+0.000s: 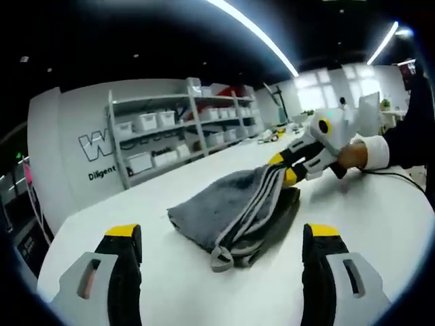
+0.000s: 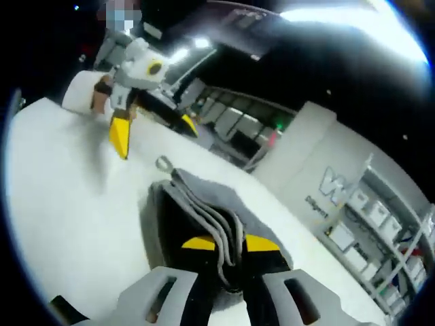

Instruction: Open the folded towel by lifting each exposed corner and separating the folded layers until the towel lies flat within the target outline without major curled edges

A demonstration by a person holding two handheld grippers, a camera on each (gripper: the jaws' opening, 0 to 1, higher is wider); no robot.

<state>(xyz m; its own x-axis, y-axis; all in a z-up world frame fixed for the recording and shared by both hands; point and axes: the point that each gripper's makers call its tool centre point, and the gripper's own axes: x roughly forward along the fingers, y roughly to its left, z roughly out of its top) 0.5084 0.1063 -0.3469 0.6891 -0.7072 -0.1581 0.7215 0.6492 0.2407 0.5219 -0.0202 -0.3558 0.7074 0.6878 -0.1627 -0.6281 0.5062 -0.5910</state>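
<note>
Nearest in the left gripper view, the left gripper (image 1: 221,248) hangs just short of the towel with its yellow-tipped jaws wide apart and nothing between them. Just beyond it the grey towel (image 1: 228,207) lies folded on the white counter (image 1: 380,224), its striped edge stacked in layers and a small hanging loop (image 1: 219,259) poking out at the near corner. No target outline can be made out on the counter from here.

At the far side of the towel the right gripper (image 1: 289,166) is clamped on the striped edge, lifting that corner slightly off the pile. The right gripper view confirms it: the jaws are pressed together on the banded layers (image 2: 221,234).

The step in hand looks like the first peel, one corner taken and the folds not yet parted. Next, I judge, the free gripper should take or pin the near corner by the loop while the held edge is drawn up and away, so the layers separate rather than drag.

Beyond, shelving with white bins (image 1: 183,129) lines the far wall.
</note>
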